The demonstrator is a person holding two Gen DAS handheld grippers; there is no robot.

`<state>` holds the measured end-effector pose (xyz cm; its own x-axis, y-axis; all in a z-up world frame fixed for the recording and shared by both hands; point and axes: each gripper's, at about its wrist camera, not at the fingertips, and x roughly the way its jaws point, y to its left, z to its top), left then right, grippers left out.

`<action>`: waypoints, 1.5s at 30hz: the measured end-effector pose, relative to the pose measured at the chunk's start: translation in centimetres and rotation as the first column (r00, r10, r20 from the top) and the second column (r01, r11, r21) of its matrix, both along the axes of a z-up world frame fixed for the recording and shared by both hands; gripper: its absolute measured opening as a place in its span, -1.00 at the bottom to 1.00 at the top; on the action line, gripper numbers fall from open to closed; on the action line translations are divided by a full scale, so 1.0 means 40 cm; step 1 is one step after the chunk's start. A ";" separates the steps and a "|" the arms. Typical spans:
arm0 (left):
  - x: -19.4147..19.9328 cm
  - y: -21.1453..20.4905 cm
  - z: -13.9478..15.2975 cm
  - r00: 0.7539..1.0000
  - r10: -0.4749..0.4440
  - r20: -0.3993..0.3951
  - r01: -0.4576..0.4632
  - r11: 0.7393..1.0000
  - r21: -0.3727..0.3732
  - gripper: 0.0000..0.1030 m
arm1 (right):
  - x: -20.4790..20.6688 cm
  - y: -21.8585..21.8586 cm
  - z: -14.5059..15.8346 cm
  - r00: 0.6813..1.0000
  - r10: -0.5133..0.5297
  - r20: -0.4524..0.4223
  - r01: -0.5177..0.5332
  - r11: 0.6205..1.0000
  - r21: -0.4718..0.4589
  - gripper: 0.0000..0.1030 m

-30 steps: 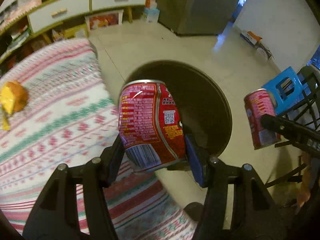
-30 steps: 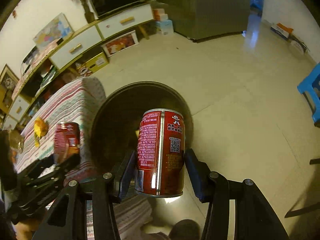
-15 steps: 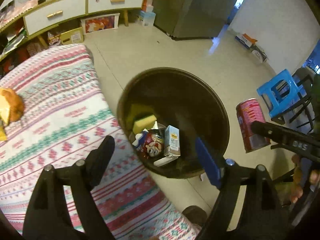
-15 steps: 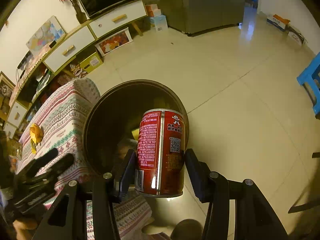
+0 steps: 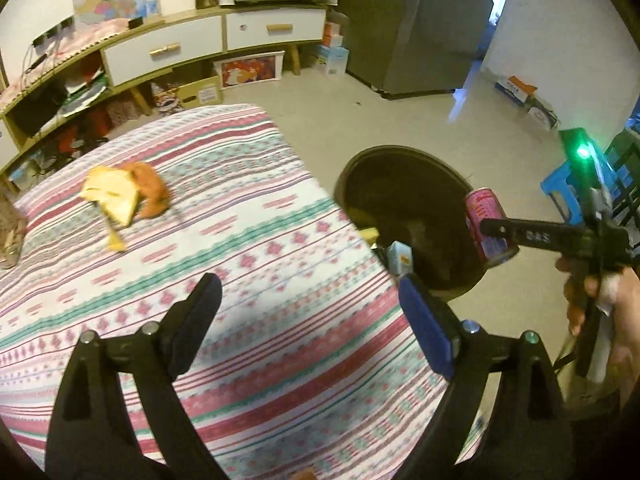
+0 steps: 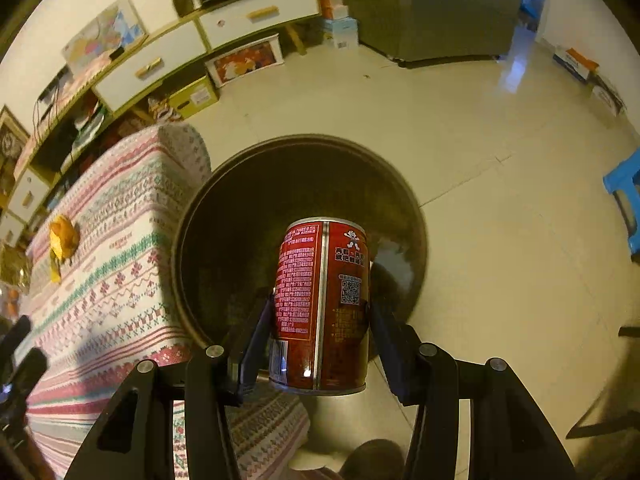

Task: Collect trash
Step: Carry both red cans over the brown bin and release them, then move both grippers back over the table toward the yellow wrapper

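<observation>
My left gripper [image 5: 306, 282] hangs over the striped tablecloth [image 5: 240, 220], its jaws opening wide with nothing between them. A crumpled yellow-orange wrapper [image 5: 124, 196] lies on the cloth far to the left, also seen as the wrapper [image 6: 62, 236] in the right wrist view. My right gripper [image 6: 320, 302] is shut on an upright red can [image 6: 322, 304] above the mouth of the dark round bin [image 6: 304, 140]. From the left wrist view the same can [image 5: 486, 228] hangs over the bin [image 5: 404, 148], beside the table's right edge. A small carton [image 5: 400, 258] shows inside the bin.
A person's hand [image 5: 612, 308] holds the right gripper's handle. A low cabinet with white drawers [image 5: 180, 48] and boxes under it line the far wall. A tall grey unit [image 5: 420, 20] stands at the back. A blue stool [image 5: 560, 188] sits on the tiled floor at right.
My left gripper let go of its red can over the bin, opened wide, and swung left over the table. My right gripper with its can moved lower over the bin's mouth.
</observation>
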<state>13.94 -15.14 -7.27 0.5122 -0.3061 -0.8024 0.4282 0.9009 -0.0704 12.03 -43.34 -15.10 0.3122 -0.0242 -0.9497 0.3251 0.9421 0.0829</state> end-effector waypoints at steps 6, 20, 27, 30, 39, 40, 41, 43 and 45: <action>-0.027 0.066 -0.004 0.999 0.009 0.030 -0.010 1.000 0.029 0.79 | 0.031 0.032 -0.064 0.998 0.004 -0.066 -0.007 0.999 -0.036 0.00; 0.008 0.261 -0.006 0.987 0.152 -0.048 -0.153 0.988 -0.001 0.88 | 0.036 0.069 -0.080 0.995 0.009 -0.097 -0.017 0.997 -0.075 0.42; 0.020 0.339 0.008 0.970 0.235 -0.070 -0.238 0.971 -0.040 0.88 | 0.024 0.117 -0.038 0.997 0.035 -0.069 -0.041 0.995 -0.092 0.47; 0.022 0.372 0.017 0.961 0.267 -0.068 -0.270 0.961 -0.054 0.89 | 0.025 0.138 -0.020 0.998 0.038 -0.054 -0.043 0.995 -0.085 0.47; 0.042 0.475 0.026 0.921 0.380 -0.081 -0.386 0.918 -0.084 0.89 | 0.034 0.206 0.019 0.998 0.068 -0.008 -0.069 0.994 -0.080 0.49; 0.047 0.490 0.024 0.914 0.397 -0.084 -0.403 0.911 -0.087 0.89 | 0.039 0.216 0.024 0.997 0.077 -0.002 -0.076 0.993 -0.085 0.49; 0.050 0.498 0.023 0.910 0.407 -0.085 -0.414 0.906 -0.088 0.89 | 0.045 0.225 0.028 0.996 0.084 0.002 -0.084 0.992 -0.091 0.49; 0.061 0.524 0.014 0.891 0.445 -0.090 -0.452 0.888 -0.085 0.89 | 0.050 0.242 0.034 0.995 0.095 0.009 -0.094 0.991 -0.099 0.50; 0.070 0.542 0.005 0.875 0.474 -0.101 -0.482 0.872 -0.082 0.89 | 0.056 0.257 0.037 0.994 0.106 0.015 -0.104 0.990 -0.097 0.50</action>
<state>16.74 6.55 -7.06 0.5566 -0.1209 -0.8219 -0.0633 0.9803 -0.1871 14.26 -33.04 -13.61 0.3371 -0.0809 -0.9380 0.2235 0.9747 -0.0037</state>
